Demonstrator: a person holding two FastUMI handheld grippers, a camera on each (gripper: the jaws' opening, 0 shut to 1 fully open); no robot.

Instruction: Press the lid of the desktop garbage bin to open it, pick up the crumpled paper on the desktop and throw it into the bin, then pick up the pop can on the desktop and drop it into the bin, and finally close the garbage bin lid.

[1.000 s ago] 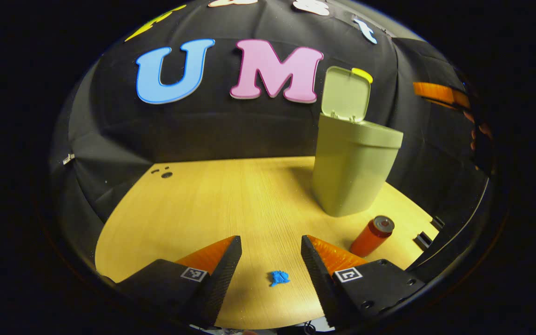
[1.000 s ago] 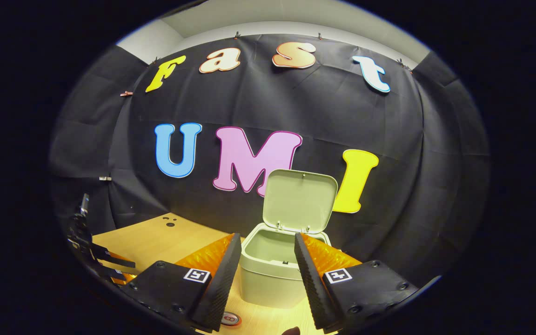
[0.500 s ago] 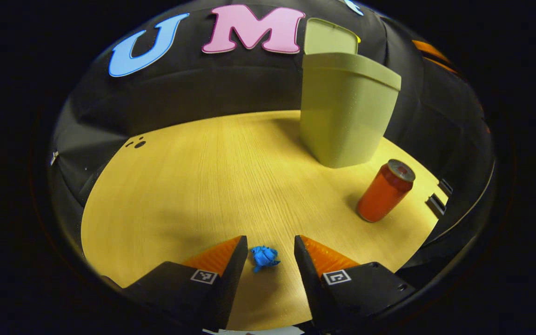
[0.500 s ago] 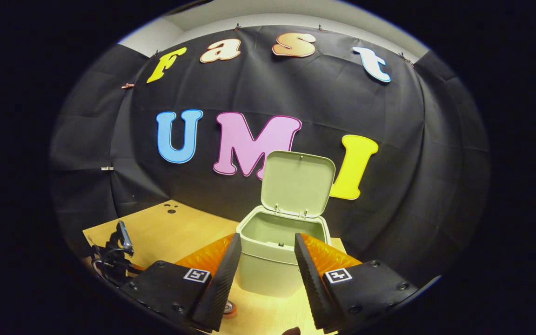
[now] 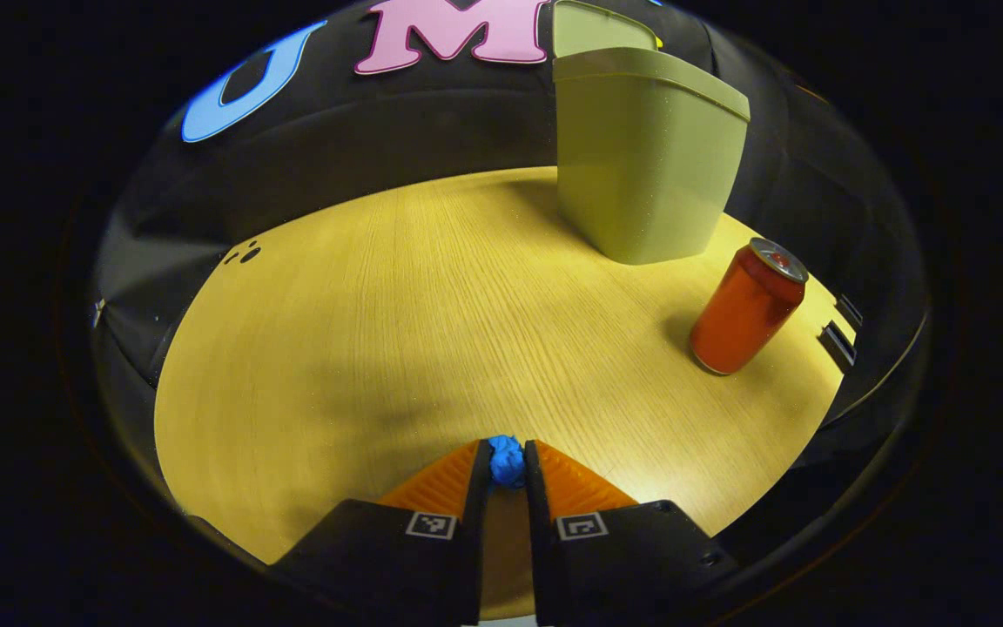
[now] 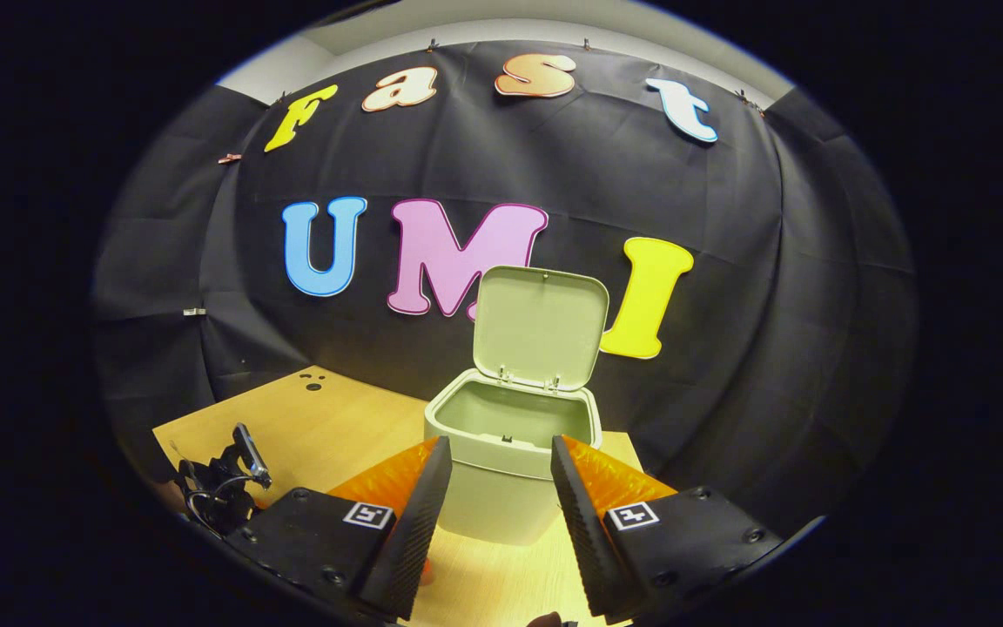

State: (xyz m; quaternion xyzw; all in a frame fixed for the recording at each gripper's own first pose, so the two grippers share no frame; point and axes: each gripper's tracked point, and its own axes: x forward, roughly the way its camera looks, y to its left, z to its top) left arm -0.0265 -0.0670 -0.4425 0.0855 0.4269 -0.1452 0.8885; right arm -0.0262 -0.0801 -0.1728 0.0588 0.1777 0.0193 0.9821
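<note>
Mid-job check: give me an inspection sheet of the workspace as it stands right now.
Surface: wooden desktop, small dark holes near its far left corner.
Bin: green bin upright, lid raised, inside looks empty.
Crumpled paper: blue wad pinched between the left gripper fingers, at the desktop.
Pop can: red can upright, beside the bin, apart from it.
Clutter: nothing seen.
Right gripper: right gripper open, holding nothing, in front of the bin.
Cables: a thin wire at the left gripper in the right gripper view.
Surroundings: black cloth wall.

No readable print shows on the red metal pop can (image 5: 746,306). The small square black-and-white markers (image 6: 368,515) on the tools carry coded patterns, not words.
</note>
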